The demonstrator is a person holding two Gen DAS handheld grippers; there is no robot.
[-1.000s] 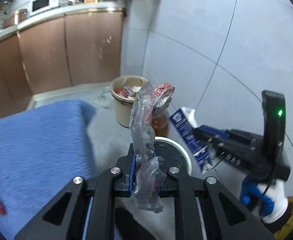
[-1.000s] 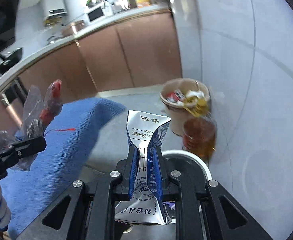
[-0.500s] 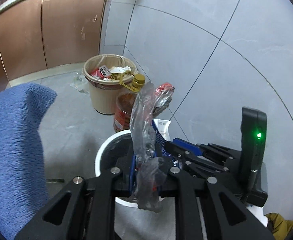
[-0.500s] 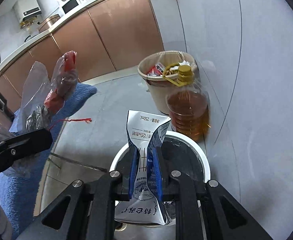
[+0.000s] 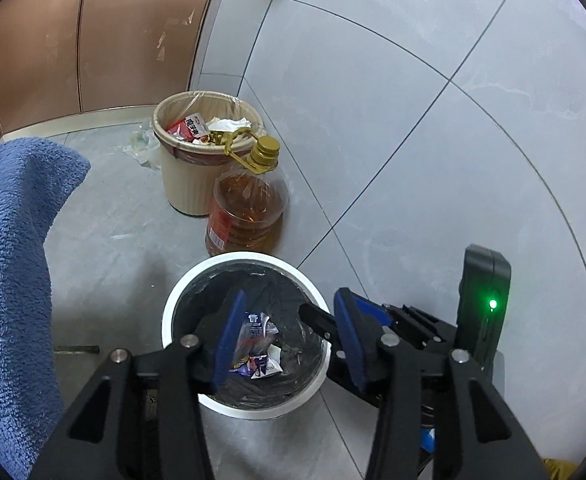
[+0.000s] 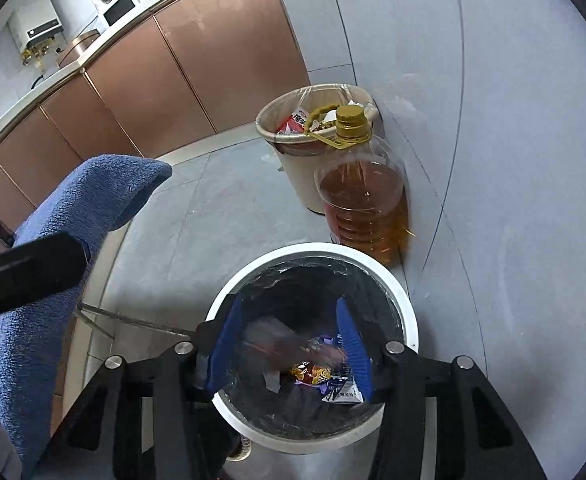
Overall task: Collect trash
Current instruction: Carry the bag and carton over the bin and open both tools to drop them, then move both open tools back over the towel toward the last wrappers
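A white trash bin (image 5: 181, 294) with a black liner stands on the floor by the tiled wall; it also shows in the right wrist view (image 6: 409, 312). My left gripper (image 5: 289, 344) is open and empty above the bin. My right gripper (image 6: 291, 350) is open and empty above the same bin; it shows beside the left one in the left wrist view (image 5: 409, 320). Inside the bin lie a blue-and-white carton (image 6: 343, 390), a clear plastic wrapper (image 6: 271, 332) and other scraps (image 5: 257, 344).
A bottle of amber oil (image 5: 247, 208) stands behind the white bin. A beige bin (image 5: 187, 176) full of rubbish stands behind it near brown cabinets (image 5: 93, 36). A blue cloth-covered surface (image 5: 9, 260) is at the left.
Both grippers moved over the white bin and opened. The plastic wrapper left my left gripper and the carton left my right gripper; both now lie in the bin.
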